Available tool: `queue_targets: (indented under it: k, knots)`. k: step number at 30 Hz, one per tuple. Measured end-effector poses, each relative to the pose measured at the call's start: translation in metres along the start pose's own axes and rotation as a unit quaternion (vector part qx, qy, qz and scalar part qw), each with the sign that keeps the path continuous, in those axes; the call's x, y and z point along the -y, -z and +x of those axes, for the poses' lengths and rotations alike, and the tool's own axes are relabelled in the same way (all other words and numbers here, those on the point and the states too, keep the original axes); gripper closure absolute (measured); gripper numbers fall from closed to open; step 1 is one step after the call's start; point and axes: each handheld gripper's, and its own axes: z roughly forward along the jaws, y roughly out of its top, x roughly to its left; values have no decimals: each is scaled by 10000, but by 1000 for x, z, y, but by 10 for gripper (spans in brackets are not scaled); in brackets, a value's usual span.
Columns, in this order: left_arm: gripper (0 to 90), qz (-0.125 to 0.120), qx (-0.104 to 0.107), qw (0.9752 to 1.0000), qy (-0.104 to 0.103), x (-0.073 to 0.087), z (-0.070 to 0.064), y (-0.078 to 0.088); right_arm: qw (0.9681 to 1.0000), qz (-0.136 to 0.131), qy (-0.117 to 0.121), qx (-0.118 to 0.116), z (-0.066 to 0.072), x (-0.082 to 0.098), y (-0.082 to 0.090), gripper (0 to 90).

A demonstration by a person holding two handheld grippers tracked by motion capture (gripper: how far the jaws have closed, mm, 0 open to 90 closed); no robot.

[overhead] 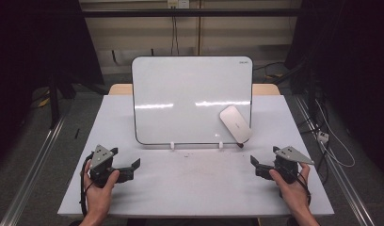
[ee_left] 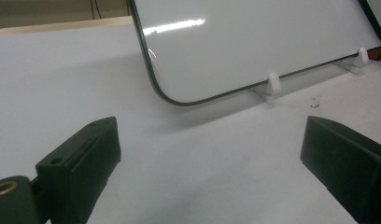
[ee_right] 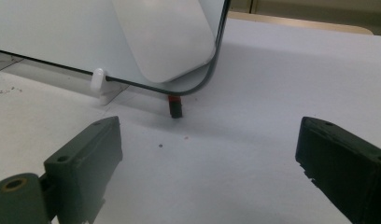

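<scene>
A blank whiteboard (overhead: 180, 94) stands propped on two small white clips (overhead: 172, 145) at the middle of the white table (overhead: 195, 188). A pale oblong eraser (overhead: 235, 123) clings to its lower right corner. A dark marker end with a red band (ee_right: 174, 106) pokes out under that corner. My left gripper (overhead: 136, 165) rests at the front left, open and holding nothing. My right gripper (overhead: 252, 163) rests at the front right, open and holding nothing. In the left gripper view the whiteboard (ee_left: 254, 42) is ahead; in the right gripper view the eraser (ee_right: 165, 37) is ahead.
Small dark crumbs (overhead: 190, 155) dot the table in front of the board. A wooden strip (overhead: 265, 88) shows behind the board. Metal rails (overhead: 35, 160) and cables (overhead: 322, 136) run along the floor at both sides.
</scene>
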Motion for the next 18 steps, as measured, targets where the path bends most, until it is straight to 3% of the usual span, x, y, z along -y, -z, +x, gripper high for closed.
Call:
queue_targets:
  k: [7, 12, 18]
  knots:
    - [50, 46, 39, 10000, -19, 1, -3, -2, 10000, -15, 11, 61, -1, 7, 3, 67]
    - [53, 2, -14, 9999, 140, 2, -2, 0, 9999, -39, 52, 104, -2, 11, 6, 63]
    - [55, 37, -54, 9999, 97, 2, -1, 2, 10000, -26, 29, 89, -3, 11, 3, 63]
